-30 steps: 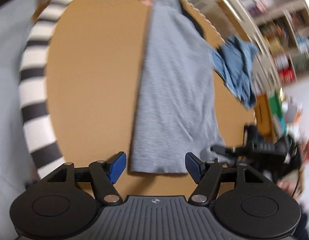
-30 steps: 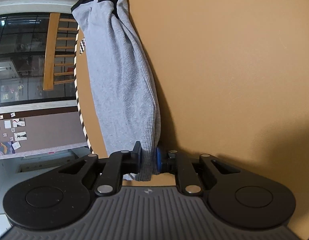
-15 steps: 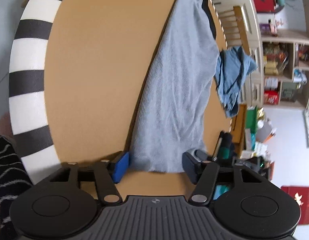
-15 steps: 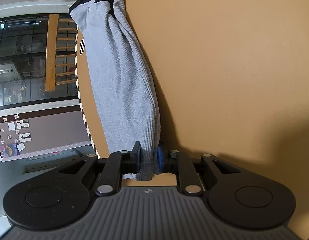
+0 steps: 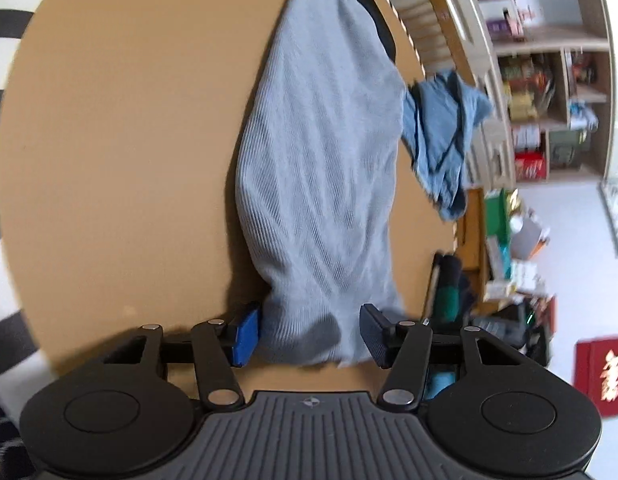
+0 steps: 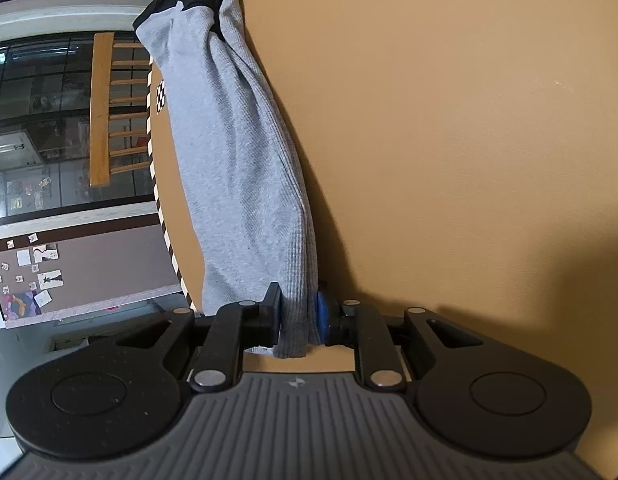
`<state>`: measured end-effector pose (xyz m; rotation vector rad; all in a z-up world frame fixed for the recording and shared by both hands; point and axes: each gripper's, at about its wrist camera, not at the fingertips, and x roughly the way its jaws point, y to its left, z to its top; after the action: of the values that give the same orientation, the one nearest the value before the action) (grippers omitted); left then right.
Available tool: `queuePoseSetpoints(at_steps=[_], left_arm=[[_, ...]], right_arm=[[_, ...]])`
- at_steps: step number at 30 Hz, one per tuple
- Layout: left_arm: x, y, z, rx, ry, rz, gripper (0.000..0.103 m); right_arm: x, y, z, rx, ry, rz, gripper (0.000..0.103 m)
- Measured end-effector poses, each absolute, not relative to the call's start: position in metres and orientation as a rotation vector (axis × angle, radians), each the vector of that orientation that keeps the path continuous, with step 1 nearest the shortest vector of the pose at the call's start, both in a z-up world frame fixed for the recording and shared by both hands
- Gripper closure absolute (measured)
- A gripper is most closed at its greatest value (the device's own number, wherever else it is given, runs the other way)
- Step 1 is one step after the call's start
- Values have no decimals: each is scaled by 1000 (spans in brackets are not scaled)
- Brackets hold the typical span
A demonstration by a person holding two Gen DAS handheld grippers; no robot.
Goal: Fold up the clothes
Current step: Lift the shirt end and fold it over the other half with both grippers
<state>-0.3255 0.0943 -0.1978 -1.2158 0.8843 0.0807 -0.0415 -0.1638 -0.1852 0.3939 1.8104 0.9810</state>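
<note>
A grey ribbed shirt [image 5: 321, 152] with a black collar lies stretched along the tan table [image 5: 129, 140]. My left gripper [image 5: 309, 336] is open, and the shirt's near hem sits between its two fingers. In the right wrist view my right gripper [image 6: 299, 316] is shut on the other hem corner of the grey shirt [image 6: 237, 168] and holds it bunched a little above the table [image 6: 449, 140].
A crumpled blue garment [image 5: 441, 140] lies at the table's right edge beyond the shirt. The table has a black and white striped rim [image 5: 5, 60]. Shelves [image 5: 549, 100] and clutter stand beyond it. A wooden chair [image 6: 105, 108] stands off the far side.
My left gripper has moved forward until the shirt's hem lies between its open fingers. The shirt has bunched and lifted. My right gripper keeps its hold.
</note>
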Motion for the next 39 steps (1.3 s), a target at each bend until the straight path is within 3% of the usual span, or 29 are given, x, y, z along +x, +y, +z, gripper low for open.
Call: queuePoseSetpoints(at_steps=[8,9,12,24,39], left_arm=[[-324,96,-201,-1244,812,104,45],[-322,96,-200,-1228,820,110,49],[-314,91,-194,-1100,914,154,95],[-268,44,-137,-531,1149,227,96],[-278,30,-134,-537,1195,228,96]], right_arm=[[-43,-165,-185,412,1807,975,83],[-43,-165,-185,407,1804,974,83],[-44,-164,-181,383,1791,984,86],[-57,-148,-156,189,1706,1042,89],[-79,-167,-144,119,1707,1086,89]])
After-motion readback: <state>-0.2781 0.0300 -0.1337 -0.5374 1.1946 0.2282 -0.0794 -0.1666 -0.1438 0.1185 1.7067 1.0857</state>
